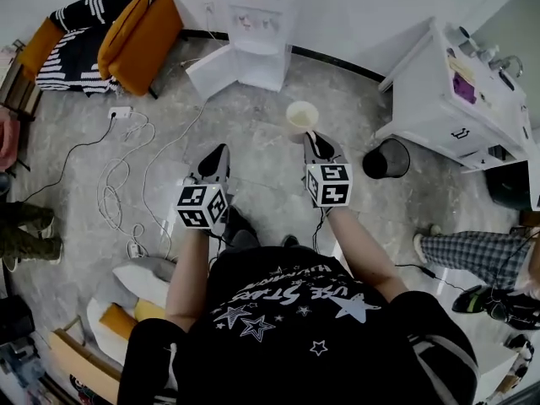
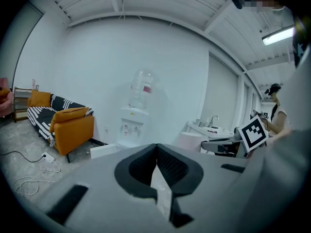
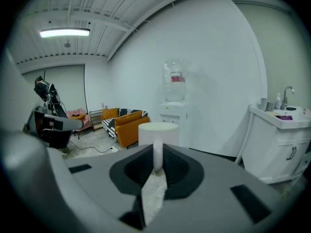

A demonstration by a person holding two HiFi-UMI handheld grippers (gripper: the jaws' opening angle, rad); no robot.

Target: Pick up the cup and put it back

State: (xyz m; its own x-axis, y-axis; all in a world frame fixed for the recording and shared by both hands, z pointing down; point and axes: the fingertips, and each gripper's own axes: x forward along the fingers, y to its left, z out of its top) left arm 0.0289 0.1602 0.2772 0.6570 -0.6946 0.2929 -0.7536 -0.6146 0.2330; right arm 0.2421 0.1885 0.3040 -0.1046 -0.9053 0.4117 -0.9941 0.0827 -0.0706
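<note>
A pale paper cup (image 1: 302, 115) hangs in the air over the grey floor, in front of the water dispenser (image 1: 253, 24). My right gripper (image 1: 313, 137) is shut on its near wall; in the right gripper view the cup (image 3: 159, 131) stands upright with its side pinched between the black pads (image 3: 171, 165). My left gripper (image 1: 221, 150) is held level beside it, to the left and apart from the cup. Its jaws meet in the left gripper view (image 2: 156, 152) with nothing between them.
The water dispenser (image 3: 175, 98) stands against the far wall. An orange sofa (image 1: 139, 32) is at the back left, with cables (image 1: 118, 184) on the floor beside it. A black bin (image 1: 386, 159) and a white sink cabinet (image 1: 456, 91) are at the right. Another person's legs (image 1: 472, 256) show at right.
</note>
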